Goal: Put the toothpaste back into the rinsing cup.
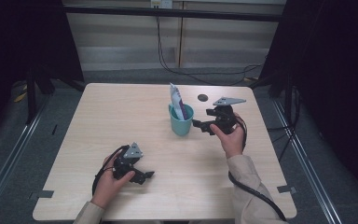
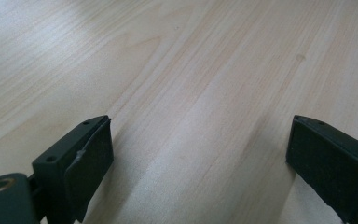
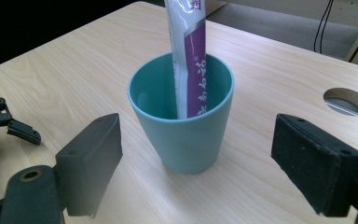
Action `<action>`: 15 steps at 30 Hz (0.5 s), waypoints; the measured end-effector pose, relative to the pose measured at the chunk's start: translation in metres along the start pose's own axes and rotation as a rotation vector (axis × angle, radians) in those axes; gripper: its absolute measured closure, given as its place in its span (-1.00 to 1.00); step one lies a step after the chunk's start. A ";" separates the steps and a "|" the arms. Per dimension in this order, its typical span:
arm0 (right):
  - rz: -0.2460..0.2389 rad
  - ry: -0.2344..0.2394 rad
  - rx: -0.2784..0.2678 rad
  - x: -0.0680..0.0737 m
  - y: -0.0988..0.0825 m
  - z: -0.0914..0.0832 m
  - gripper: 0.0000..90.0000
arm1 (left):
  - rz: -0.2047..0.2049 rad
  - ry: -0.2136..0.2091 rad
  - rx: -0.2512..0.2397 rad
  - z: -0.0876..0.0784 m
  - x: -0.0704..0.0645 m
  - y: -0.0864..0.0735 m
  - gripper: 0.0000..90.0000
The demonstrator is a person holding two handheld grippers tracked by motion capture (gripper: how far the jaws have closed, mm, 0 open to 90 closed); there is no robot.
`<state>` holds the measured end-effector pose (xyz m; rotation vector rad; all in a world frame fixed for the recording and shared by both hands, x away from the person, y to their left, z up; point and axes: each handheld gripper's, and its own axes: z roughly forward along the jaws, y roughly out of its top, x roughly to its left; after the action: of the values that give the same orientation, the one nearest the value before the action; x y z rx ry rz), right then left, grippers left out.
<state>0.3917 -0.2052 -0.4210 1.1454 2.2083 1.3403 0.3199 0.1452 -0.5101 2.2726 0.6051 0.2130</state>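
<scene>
While the teal plastic cup point(image 3: 182, 126) stands upright near the middle of the wooden table point(image 1: 121, 116), a purple-and-white sachet point(image 3: 189, 56) leaning inside it, the right gripper point(image 1: 200, 125) hovers just beside it, jaws spread and empty. The left gripper point(image 2: 198, 154) rests well apart, likewise spread. The cup looks light, stiff and smooth, best pinched across its wall below the rim.

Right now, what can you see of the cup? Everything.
The cup is teal, smooth and matte, likely plastic, tapering toward its base with no handle. It stands upright on the wooden table, near its middle. A white and purple packet stands in it, leaning on the far inner wall and sticking out above the rim. The right gripper is open just in front, not touching it.
</scene>
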 end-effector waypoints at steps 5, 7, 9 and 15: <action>-0.001 0.018 0.015 0.000 -0.006 -0.004 -0.68 | 0.001 0.004 -0.001 0.000 0.000 0.000 -0.85; -0.007 0.021 0.012 0.001 -0.008 -0.006 -0.68 | 0.000 0.001 -0.001 0.000 0.000 0.000 -0.85; -0.018 0.020 0.016 0.002 -0.009 -0.007 -0.68 | 0.000 0.001 -0.001 0.000 0.000 0.000 -0.85; -0.039 0.020 0.035 0.004 -0.015 -0.011 -0.68 | 0.000 0.001 -0.001 0.000 0.000 0.000 -0.85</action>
<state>0.3757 -0.2118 -0.4274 1.0996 2.2645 1.3085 0.3199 0.1452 -0.5101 2.2718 0.6053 0.2139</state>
